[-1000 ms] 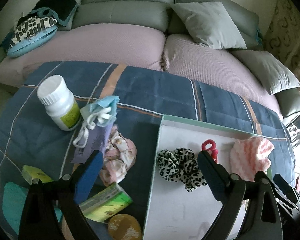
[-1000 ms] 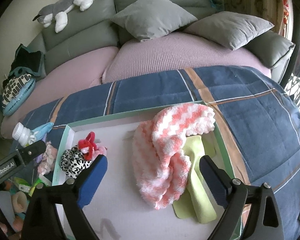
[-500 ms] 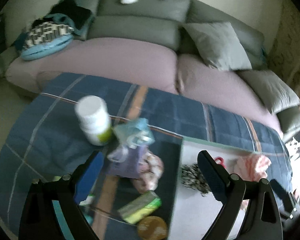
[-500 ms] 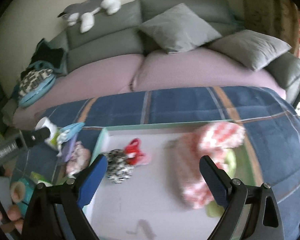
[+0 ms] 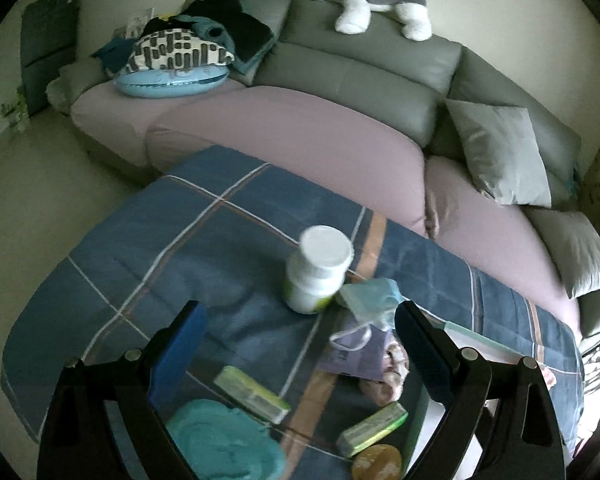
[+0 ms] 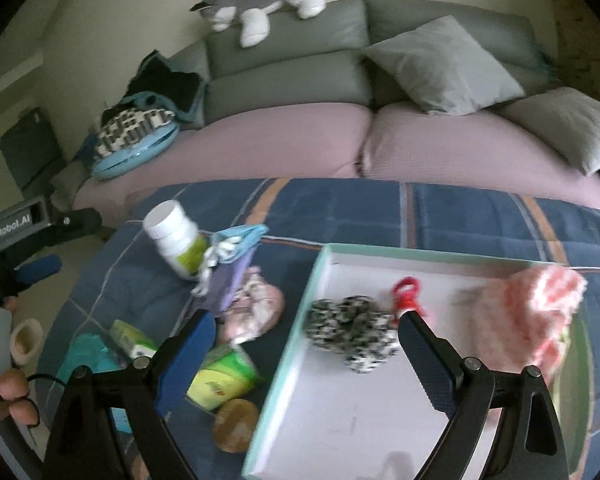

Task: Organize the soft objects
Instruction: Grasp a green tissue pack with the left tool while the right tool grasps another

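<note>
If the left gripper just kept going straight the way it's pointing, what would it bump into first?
Probably the white bottle, standing on the blue plaid blanket ahead of the open left gripper. Depth is unclear; the blue face mask sits close beside it.

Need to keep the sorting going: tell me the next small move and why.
Probably lower the open, empty left gripper onto the pink scrunchie: it lies on the cloth outside the tray, where the leopard scrunchie already sits.

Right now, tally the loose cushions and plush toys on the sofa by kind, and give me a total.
Grey cushions: 2
Blue-edged patterned cushion: 1
Plush dog: 1
Total: 4
</note>
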`<state>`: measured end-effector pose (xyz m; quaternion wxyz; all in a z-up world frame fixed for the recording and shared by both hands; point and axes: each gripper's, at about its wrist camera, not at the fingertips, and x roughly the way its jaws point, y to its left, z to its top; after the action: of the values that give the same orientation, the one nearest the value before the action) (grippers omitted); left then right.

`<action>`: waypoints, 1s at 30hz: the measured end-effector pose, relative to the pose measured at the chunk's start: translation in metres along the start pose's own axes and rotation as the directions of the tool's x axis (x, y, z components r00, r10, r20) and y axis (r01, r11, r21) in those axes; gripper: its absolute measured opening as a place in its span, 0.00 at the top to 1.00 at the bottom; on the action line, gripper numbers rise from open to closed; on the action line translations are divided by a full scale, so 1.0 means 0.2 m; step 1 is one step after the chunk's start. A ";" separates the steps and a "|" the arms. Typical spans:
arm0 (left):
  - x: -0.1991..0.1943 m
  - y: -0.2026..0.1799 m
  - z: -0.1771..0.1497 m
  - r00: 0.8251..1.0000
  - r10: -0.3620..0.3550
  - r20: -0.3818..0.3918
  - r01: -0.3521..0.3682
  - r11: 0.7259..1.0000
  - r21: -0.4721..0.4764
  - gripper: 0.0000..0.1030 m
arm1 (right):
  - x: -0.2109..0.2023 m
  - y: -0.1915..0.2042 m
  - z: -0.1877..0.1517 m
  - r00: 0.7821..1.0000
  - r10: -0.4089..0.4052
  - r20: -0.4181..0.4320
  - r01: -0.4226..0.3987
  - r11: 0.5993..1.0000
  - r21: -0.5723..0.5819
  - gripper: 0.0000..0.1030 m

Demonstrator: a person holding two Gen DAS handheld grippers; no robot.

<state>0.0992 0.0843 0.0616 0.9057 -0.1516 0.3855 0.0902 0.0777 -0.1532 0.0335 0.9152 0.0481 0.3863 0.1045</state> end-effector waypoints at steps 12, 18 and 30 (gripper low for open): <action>0.16 0.08 0.03 0.979 -0.008 -0.206 0.052 0.977 0.209 0.07 | 0.20 0.19 -0.09 0.988 0.080 -0.133 -0.093 0.992 -0.090 0.09; 0.29 0.09 0.00 0.915 -0.040 -0.402 0.155 0.954 0.258 0.07 | 0.27 0.24 -0.14 0.978 0.083 -0.193 -0.110 0.985 -0.134 0.09; 0.53 0.06 -0.14 0.784 0.080 -0.616 0.180 0.920 0.349 0.08 | 0.33 0.28 -0.19 0.971 0.086 -0.222 -0.130 0.973 -0.190 0.09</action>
<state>0.1494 0.0905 -0.0360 0.7426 -0.0003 0.6663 -0.0675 0.0870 -0.0843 -0.0284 0.8617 -0.0361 0.4659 0.1977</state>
